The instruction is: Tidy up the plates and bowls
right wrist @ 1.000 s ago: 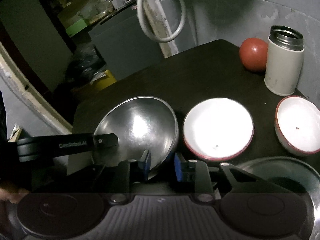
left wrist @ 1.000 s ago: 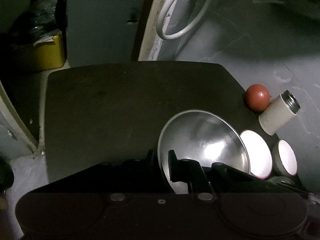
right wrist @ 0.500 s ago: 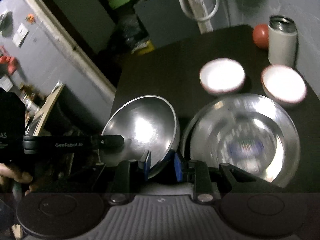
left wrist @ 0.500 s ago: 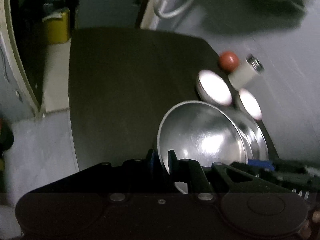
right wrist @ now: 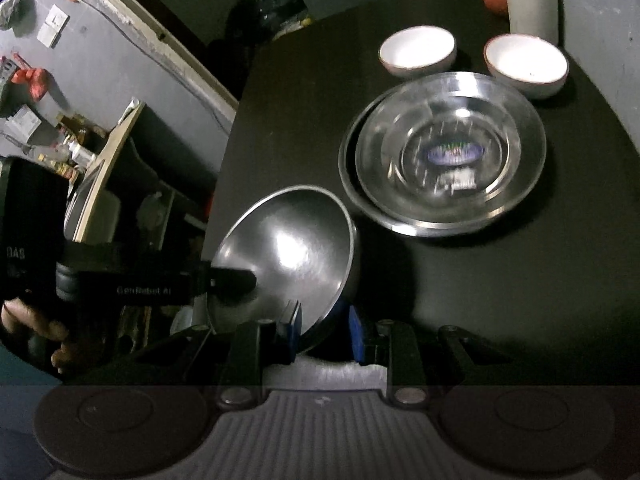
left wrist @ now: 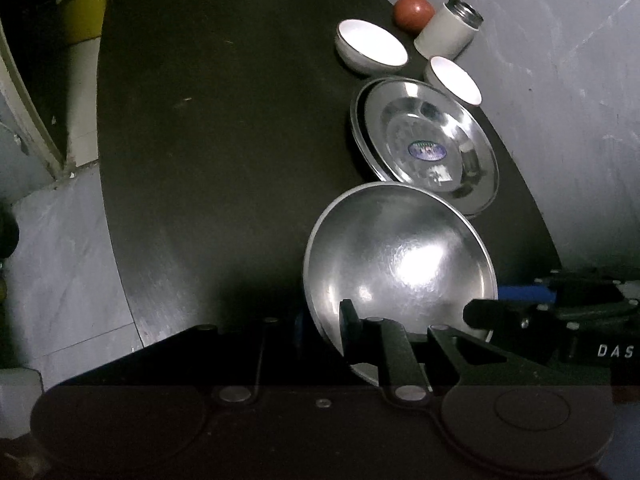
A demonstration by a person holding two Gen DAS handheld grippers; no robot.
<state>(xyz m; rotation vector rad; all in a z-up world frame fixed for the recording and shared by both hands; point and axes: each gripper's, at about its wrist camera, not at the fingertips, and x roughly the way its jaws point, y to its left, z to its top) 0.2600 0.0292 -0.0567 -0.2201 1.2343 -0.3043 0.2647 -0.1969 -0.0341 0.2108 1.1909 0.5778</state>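
A shiny steel bowl [left wrist: 400, 264] is held tilted above the near part of the dark table [left wrist: 220, 120]. My left gripper [left wrist: 322, 320] is shut on its near-left rim. My right gripper [right wrist: 325, 324] clamps the bowl [right wrist: 292, 248] at its lower rim between blue pads [right wrist: 294, 320]. Beyond the bowl lie stacked steel plates [left wrist: 432, 140] [right wrist: 444, 152] with a sticker in the middle. Two white bowls [left wrist: 372, 46] [left wrist: 454, 80] stand behind the plates, apart from each other.
A red ball-like fruit [left wrist: 413, 7] and a white steel-rimmed flask [left wrist: 446, 32] stand at the table's far right corner by the grey wall. A yellow container [left wrist: 82, 12] sits on the floor at far left. A hand [right wrist: 24, 320] holds the left gripper's handle.
Both grippers have risen and pulled back together with the steel bowl. The stacked plates and more of the table have come into view below.
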